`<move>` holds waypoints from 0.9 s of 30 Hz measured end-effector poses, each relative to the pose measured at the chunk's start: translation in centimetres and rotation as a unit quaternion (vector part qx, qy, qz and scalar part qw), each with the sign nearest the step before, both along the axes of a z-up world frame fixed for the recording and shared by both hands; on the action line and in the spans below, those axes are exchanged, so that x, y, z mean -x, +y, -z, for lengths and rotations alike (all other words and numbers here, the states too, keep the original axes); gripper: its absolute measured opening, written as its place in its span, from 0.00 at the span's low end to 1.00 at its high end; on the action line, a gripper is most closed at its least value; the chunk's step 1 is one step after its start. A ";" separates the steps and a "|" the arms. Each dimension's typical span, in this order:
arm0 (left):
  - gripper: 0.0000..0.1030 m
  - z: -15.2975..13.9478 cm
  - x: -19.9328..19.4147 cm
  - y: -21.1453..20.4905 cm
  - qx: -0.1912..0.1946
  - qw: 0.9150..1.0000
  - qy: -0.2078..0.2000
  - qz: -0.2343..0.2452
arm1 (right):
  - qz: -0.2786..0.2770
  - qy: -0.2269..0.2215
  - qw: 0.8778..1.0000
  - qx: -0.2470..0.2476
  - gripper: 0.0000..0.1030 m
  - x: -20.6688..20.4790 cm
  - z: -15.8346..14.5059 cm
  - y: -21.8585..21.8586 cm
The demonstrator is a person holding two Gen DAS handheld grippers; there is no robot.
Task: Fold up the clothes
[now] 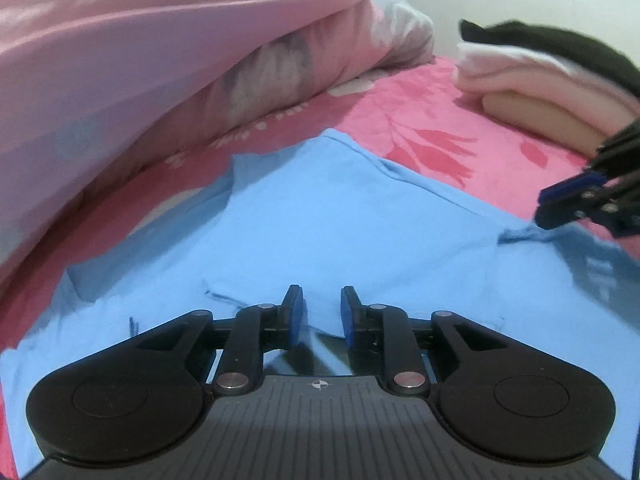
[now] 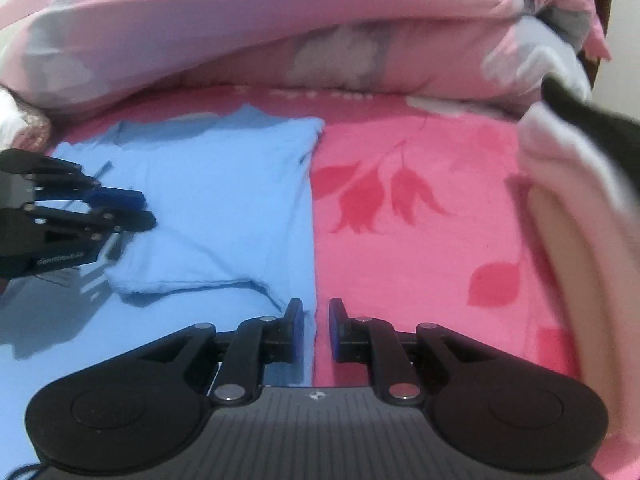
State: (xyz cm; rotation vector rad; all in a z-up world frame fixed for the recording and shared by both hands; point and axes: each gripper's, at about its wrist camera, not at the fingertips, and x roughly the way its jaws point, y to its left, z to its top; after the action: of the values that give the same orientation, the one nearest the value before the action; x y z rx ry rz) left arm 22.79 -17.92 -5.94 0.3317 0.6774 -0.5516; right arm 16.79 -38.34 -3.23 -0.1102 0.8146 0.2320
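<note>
Left wrist view: left gripper (image 1: 320,312) hovers unclenched over the blue shirt (image 1: 320,216) on the pink bedsheet (image 1: 460,120). Right gripper (image 2: 316,330), empty too, straddles its right edge. Dragging fingers could rumple the fold.

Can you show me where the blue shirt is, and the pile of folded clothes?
blue shirt (image 2: 224,200): right wrist view, its flat folded middle.
pile of folded clothes (image 1: 532,80): left wrist view, the pale pink layers.

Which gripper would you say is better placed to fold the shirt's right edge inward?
Right, probably: the right gripper hangs over the shirt's edge beside the sheet; the left gripper sits mid-shirt.
</note>
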 end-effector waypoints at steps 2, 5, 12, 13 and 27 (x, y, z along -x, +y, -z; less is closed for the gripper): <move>0.20 -0.2 -1.0 0.8 0.014 1.000 0.017 -0.020 | -0.027 -0.017 0.999 -0.011 0.13 0.4 -1.2 1.6; 0.20 -0.3 -2.1 1.8 0.033 0.998 0.039 -0.041 | -0.078 -0.030 0.996 -0.020 0.13 0.2 -1.7 5.3; 0.20 -0.3 -3.3 3.5 0.056 0.995 0.048 -0.066 | -0.235 -0.043 0.963 0.124 0.13 4.7 1.1 11.9; 0.20 -0.5 -3.2 3.7 0.060 0.995 0.041 -0.068 | -0.246 -0.035 0.961 0.119 0.13 5.2 0.8 11.7; 0.35 1.7 -0.3 2.5 0.081 0.994 -0.013 -0.078 | -0.023 0.012 1.000 -0.002 0.12 -5.6 2.1 2.6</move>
State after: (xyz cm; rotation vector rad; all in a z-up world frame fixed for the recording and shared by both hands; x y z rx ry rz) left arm 23.08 -15.41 -7.61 0.1328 0.6241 -0.4489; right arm 22.38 -35.70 -5.38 -0.1225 0.8365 0.2794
